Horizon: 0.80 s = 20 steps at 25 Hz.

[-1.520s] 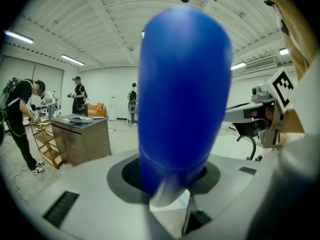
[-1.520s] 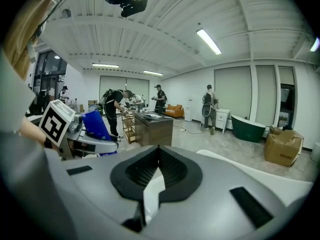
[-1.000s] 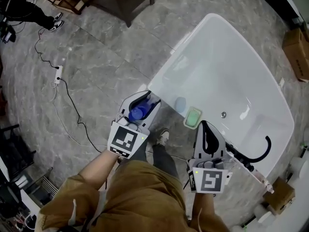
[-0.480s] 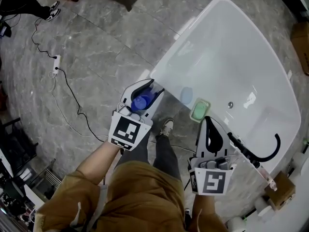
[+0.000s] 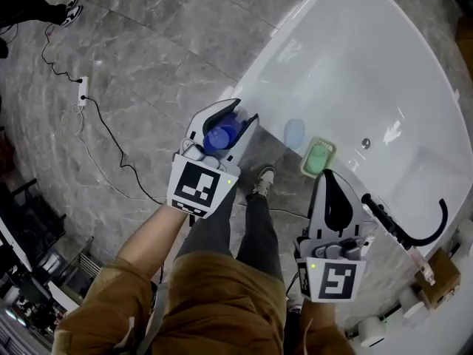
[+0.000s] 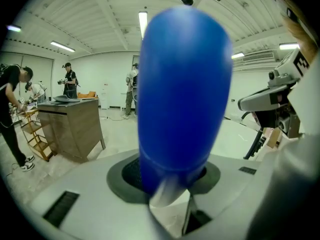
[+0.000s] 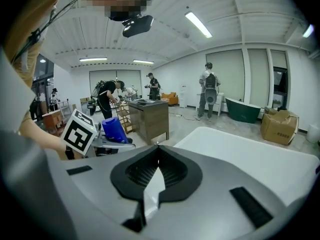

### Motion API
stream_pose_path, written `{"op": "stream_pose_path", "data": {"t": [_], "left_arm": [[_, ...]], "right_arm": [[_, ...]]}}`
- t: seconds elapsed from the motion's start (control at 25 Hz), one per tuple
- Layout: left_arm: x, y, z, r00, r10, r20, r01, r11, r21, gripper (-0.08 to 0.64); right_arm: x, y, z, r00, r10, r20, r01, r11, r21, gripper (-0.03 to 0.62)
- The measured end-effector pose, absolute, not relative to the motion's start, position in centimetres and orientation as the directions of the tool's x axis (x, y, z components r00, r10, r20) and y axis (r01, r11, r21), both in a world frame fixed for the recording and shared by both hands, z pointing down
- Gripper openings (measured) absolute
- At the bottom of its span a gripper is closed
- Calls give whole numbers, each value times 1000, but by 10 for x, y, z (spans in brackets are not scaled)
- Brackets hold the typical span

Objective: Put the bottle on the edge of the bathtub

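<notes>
**Bottle pinched in the left tongs at the tub's near corner; right tongs pressed together and empty**

Head view, read left to right. At far left I see the grey stone floor (image 5: 148, 58). It is crossed by a black cable (image 5: 111, 154) that runs up to a white power strip (image 5: 83, 95); the rest of this stretch lies open.

Next comes my left gripper (image 5: 238, 115), its jaws pinching the blue bottle (image 5: 219, 134). The bottle lies between the pads with its length along the jaws. In the left gripper view it fills the middle of the picture, with both pads pressed against it. From above, the jaw tips overlap the near corner of the white bathtub (image 5: 270, 54). I cannot tell how high the bottle hangs over that edge.

Between the two grippers are the person's trouser legs and one shoe (image 5: 263, 177), standing on the floor just beside the tub's outer wall.

Along the near rim, to the right of the bottle, there is first a short bare white stretch. Then come a pale blue oval thing (image 5: 294, 133) and a green dish (image 5: 318, 157), close to each other. The basin beyond them is wide and bare.

My right gripper (image 5: 330, 176) hangs just below the green dish, over the rim's outer side. Its jaws are pressed together with nothing between them, as the right gripper view confirms. Just to its right a black faucet (image 5: 414, 235) curves over the rim, narrowing the room on that side.
</notes>
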<state>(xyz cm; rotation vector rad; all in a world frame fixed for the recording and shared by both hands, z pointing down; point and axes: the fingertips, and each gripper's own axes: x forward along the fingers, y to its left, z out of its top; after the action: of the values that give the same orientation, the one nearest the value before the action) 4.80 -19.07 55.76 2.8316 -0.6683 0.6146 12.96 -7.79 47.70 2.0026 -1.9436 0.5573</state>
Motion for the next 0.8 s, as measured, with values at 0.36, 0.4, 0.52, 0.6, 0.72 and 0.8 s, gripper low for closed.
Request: {"op": "stream_pose_path", "data": {"t": [0.36,0.4,0.52,0.6,0.72,0.8], "left_arm": [[53,-194,595,814,-373,445,-449,-890,76,156],[55,-195,599,815,-370,446,-446,-892,75,156],[59,-198,612,815,-368,448,-445,-892,76,156],[60,-199,622,813,-368,452,-445,-893,72,156],[63,-201,637,808,-367,461,-439,-897,54,156],[66,-203,646,804,-367,467,-439,-897,50,156]], "right_arm": [[127,-74,509,21,-872,489,-993,-73,-89,5],[128,-73,513,25,-868,497,-993,-79,-87,5],[128,-72,524,34,-859,511,-993,-88,-81,5],[127,-72,529,36,-857,513,-993,-90,-81,5],[127,-77,534,38,-863,503,-992,-94,-86,5],[128,-77,540,39,-856,516,-992,-95,-83,5]]}}
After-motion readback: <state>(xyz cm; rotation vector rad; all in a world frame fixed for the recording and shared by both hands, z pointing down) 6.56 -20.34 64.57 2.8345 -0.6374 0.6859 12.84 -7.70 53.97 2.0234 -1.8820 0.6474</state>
